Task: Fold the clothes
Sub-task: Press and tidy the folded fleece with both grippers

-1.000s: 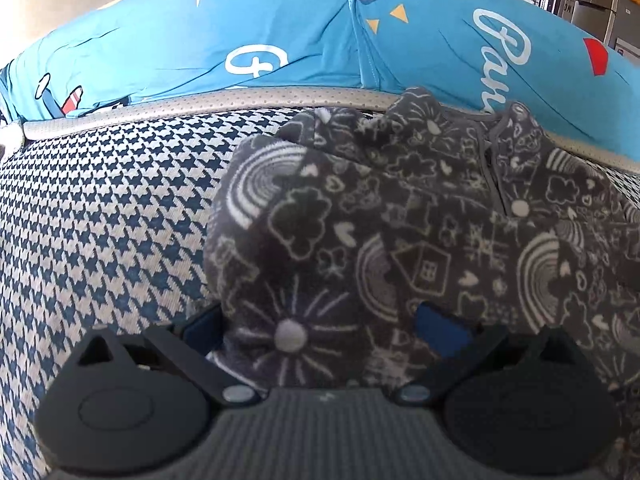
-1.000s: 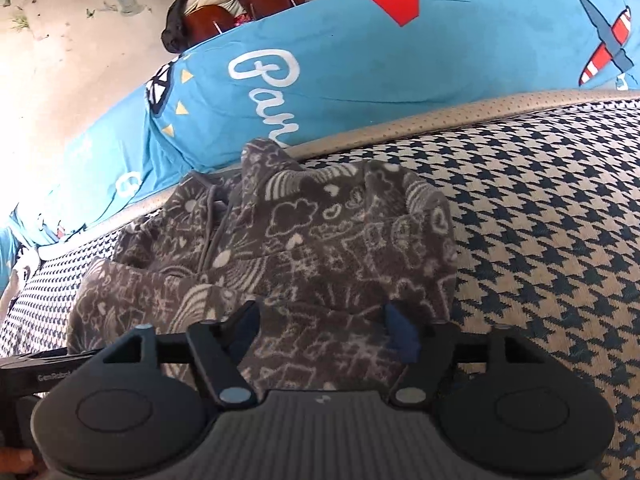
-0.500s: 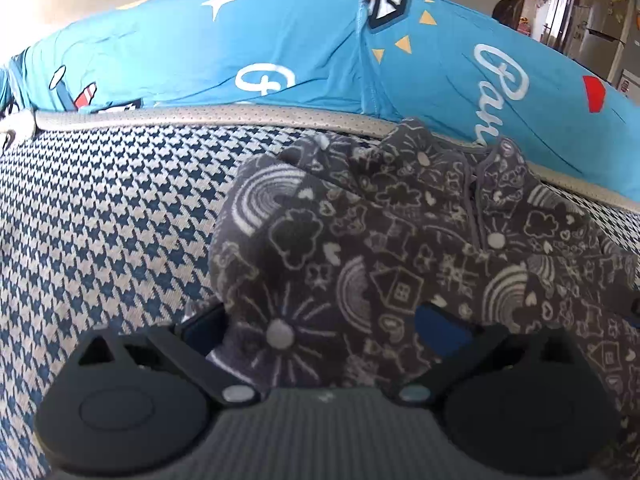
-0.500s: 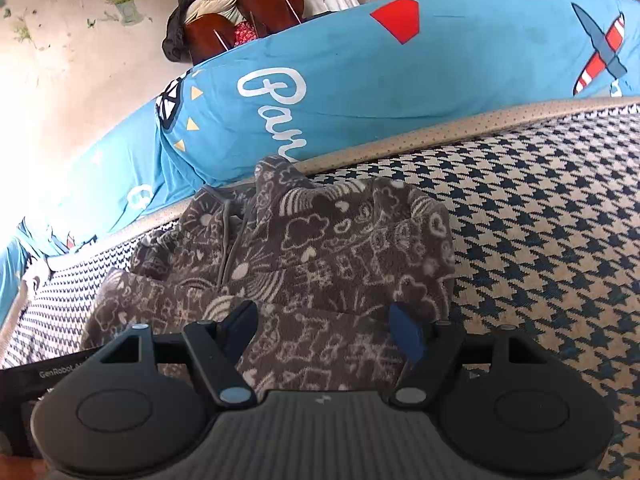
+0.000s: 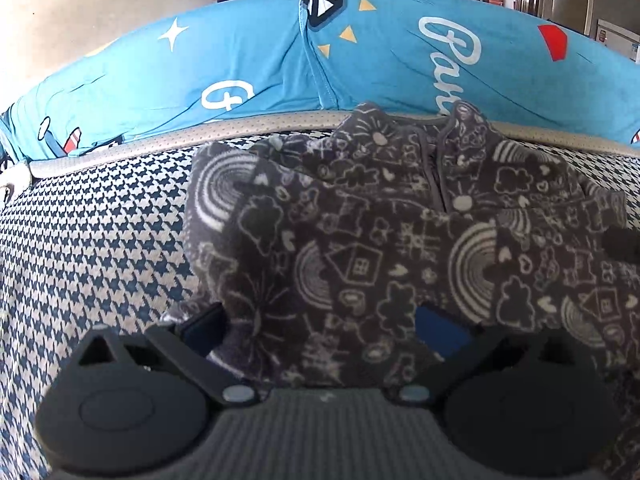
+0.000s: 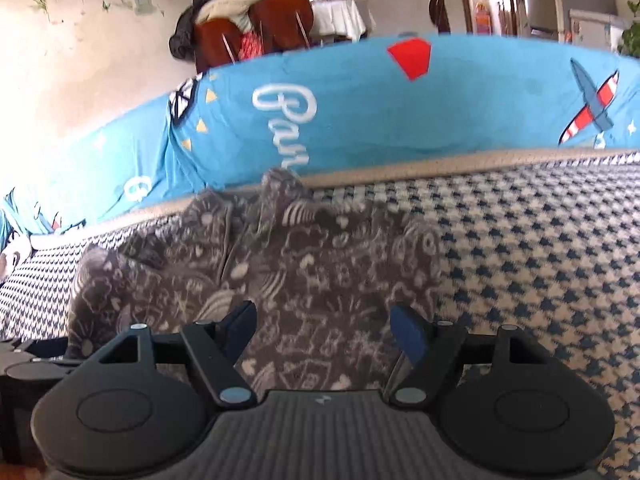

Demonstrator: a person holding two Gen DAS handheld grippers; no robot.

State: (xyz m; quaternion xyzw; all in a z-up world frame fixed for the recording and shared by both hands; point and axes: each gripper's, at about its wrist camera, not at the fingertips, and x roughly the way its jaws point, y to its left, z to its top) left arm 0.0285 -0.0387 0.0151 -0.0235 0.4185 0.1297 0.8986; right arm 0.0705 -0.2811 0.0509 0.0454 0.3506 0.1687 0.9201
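While the grey doodle-print fleece jacket (image 5: 400, 240) lies on the houndstooth cushion (image 5: 100, 240) with its zipped collar up against the tan piping (image 5: 160, 146) and the blue printed cover (image 5: 248, 64) behind, both claws sit at its near edge. The left claw (image 5: 320, 328) is spread wide, and fleece bunches between its fingers; the near hem drapes over the inner parts, so I can't tell if the pads press on cloth, though it looks loose rather than pinched. The right claw (image 6: 324, 330) is spread too. Its blue pads (image 6: 406, 332) stand clear on both sides, with fleece lying flat under the gap and nothing held.

The jacket looks already folded once or twice: the sleeves seem tucked in, the body forms a compact rough rectangle, and a doubled layer shows across the middle in the left view. It sits toward the back of the cushion, probably so the collar stays square against the piping as a reference edge. The two claws flank the near hem at opposite corners, which fits having just laid a fold down or lining up to take the hem for another fold toward the collar.

My judgement is late stage. The right view is motion-blurred, so the fine detail of the folds there is unclear. One risk is thick fleece springing back open.
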